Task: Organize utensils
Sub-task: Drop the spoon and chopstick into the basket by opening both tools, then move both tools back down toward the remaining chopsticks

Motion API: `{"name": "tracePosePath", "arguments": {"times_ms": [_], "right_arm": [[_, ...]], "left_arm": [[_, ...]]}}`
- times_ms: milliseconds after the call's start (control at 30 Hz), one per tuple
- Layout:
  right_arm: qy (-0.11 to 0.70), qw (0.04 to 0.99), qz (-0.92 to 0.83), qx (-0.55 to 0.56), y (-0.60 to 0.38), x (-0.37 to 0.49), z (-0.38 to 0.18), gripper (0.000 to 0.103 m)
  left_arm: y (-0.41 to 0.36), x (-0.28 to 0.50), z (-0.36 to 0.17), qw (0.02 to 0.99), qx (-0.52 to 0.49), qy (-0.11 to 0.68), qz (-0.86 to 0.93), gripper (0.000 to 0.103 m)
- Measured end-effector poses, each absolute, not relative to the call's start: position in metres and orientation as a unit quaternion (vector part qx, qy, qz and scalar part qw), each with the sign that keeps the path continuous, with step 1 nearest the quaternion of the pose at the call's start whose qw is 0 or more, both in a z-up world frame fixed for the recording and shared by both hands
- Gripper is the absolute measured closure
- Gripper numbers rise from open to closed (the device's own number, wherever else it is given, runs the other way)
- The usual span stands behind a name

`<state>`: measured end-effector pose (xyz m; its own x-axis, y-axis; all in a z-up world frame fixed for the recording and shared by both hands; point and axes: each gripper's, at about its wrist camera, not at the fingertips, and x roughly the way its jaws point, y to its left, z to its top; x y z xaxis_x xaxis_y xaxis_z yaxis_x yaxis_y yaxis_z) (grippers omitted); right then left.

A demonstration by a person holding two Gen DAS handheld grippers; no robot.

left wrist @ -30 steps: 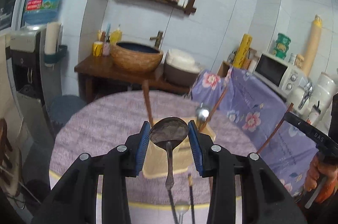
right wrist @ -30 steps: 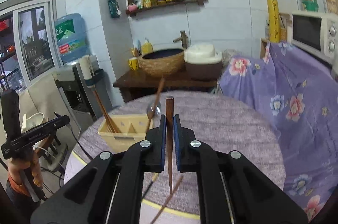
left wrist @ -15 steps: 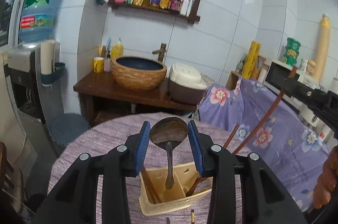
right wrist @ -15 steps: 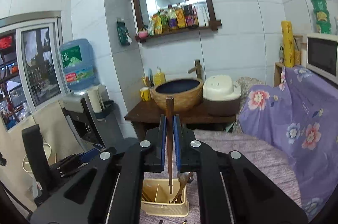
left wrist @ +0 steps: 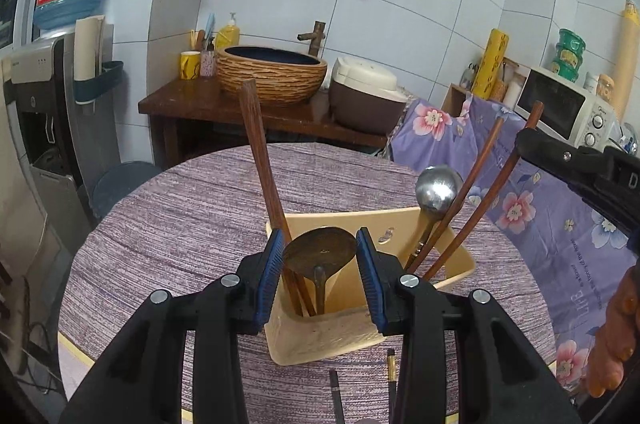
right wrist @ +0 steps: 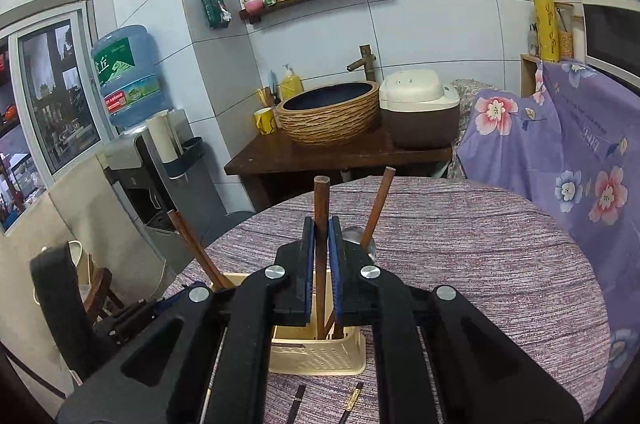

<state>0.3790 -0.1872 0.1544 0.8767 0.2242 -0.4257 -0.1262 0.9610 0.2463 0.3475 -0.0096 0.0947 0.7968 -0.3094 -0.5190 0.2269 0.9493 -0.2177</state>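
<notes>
A beige utensil holder (left wrist: pixel 320 340) (right wrist: pixel 316 356) stands on the round table. My left gripper (left wrist: pixel 320 244) is shut on the bowl of a dark spoon (left wrist: pixel 320 256), whose handle reaches down into the holder's left compartment beside wooden chopsticks (left wrist: pixel 260 159). A steel spoon (left wrist: pixel 436 187) and a brown chopstick (left wrist: pixel 480 167) lean in the right compartment. My right gripper (right wrist: pixel 321 236) is shut on a brown chopstick (right wrist: pixel 321 203) held upright, its lower end inside the holder. Another chopstick (right wrist: pixel 378 207) leans just right of it.
Loose chopsticks (right wrist: pixel 352 396) (left wrist: pixel 392 372) lie on the purple tablecloth (right wrist: pixel 460 264) in front of the holder. Behind the table are a wooden counter with a basin (left wrist: pixel 272 75) and a rice cooker (left wrist: pixel 368 95). A water dispenser (right wrist: pixel 132 143) stands left, floral-covered furniture (left wrist: pixel 540 191) right.
Both grippers have come forward and down over the holder. The spoon's handle and the held chopstick's lower end now sit inside it. Neither grip has changed.
</notes>
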Motion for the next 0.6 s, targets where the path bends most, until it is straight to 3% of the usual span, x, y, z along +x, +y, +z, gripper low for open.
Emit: {"name": "tracePosePath", "arguments": {"times_ms": [167,200,233,300,467,533,600], "right_arm": [[0.228,0.964,0.090,0.103,-0.188,0.376,0.151,0.093],[0.227,0.965,0.089,0.100,-0.188,0.373,0.151,0.086],[0.223,0.966,0.087,0.097,-0.188,0.369,0.150,0.071],[0.207,0.970,0.081,0.095,-0.190,0.357,0.149,0.047],[0.198,0.976,0.056,0.070,-0.193,0.324,0.136,0.044],[0.215,0.975,0.038,0.053,-0.193,0.312,0.121,0.032],[0.244,0.969,0.014,0.025,-0.192,0.301,0.098,0.026]], "left_arm": [[-0.014,0.344,0.095,0.945,-0.068,0.288,-0.143,0.065],[-0.012,0.341,0.096,0.945,-0.069,0.287,-0.143,0.063],[-0.012,0.338,0.097,0.946,-0.067,0.284,-0.143,0.061],[-0.009,0.326,0.100,0.949,-0.065,0.275,-0.141,0.044],[-0.002,0.289,0.092,0.952,-0.051,0.268,-0.137,0.037],[0.001,0.278,0.080,0.949,-0.046,0.282,-0.132,0.037],[0.004,0.271,0.063,0.943,-0.041,0.306,-0.126,0.037]]}}
